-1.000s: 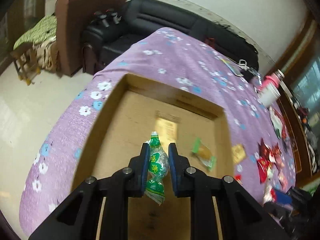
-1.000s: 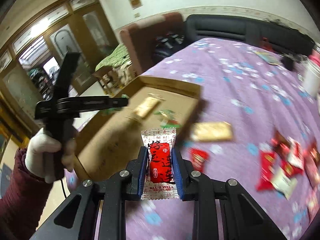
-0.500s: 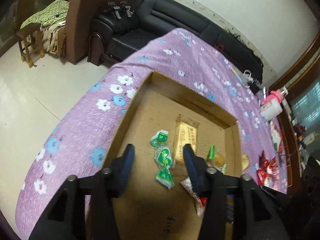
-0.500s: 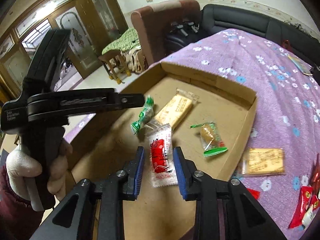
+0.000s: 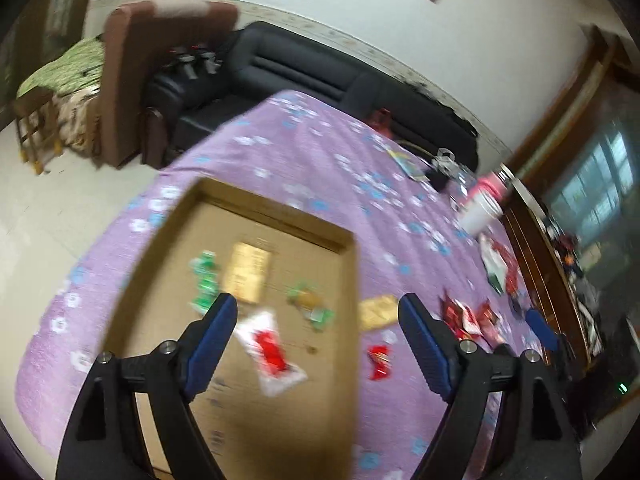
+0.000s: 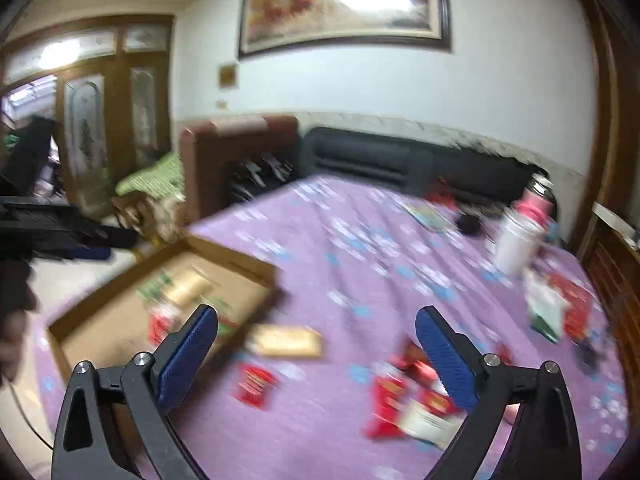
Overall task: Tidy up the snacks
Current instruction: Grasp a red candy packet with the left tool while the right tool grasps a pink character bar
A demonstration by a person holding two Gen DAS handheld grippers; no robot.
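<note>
A cardboard box (image 5: pixel 276 216) on the purple flowered cloth holds a green candy (image 5: pixel 206 280), a gold packet (image 5: pixel 248 270), a green-orange packet (image 5: pixel 310 304) and a red-and-white packet (image 5: pixel 272 350). My left gripper (image 5: pixel 317 299) hovers above the box's right side, its jaws opening with nothing between them. My right gripper (image 6: pixel 317 312) is over the cloth right of the box (image 6: pixel 236 264), jaws opening wide and empty. Below it lie a gold packet (image 6: pixel 288 340), a small red packet (image 6: pixel 254 384) and a heap of red packets (image 6: pixel 408 396).
A white cup (image 6: pixel 516 244) with a pink bottle behind it stands at the far right of the table. A black sofa (image 5: pixel 320 80) and a brown armchair (image 5: pixel 132 92) stand beyond the table. More packets lie near the cup (image 5: pixel 496 264). The view is blurred by motion.
The left gripper let go of the green candy and the right let go of the red-and-white packet, both now lying in the box. Both grippers opened wide and pulled away; the right swung over the cloth.
</note>
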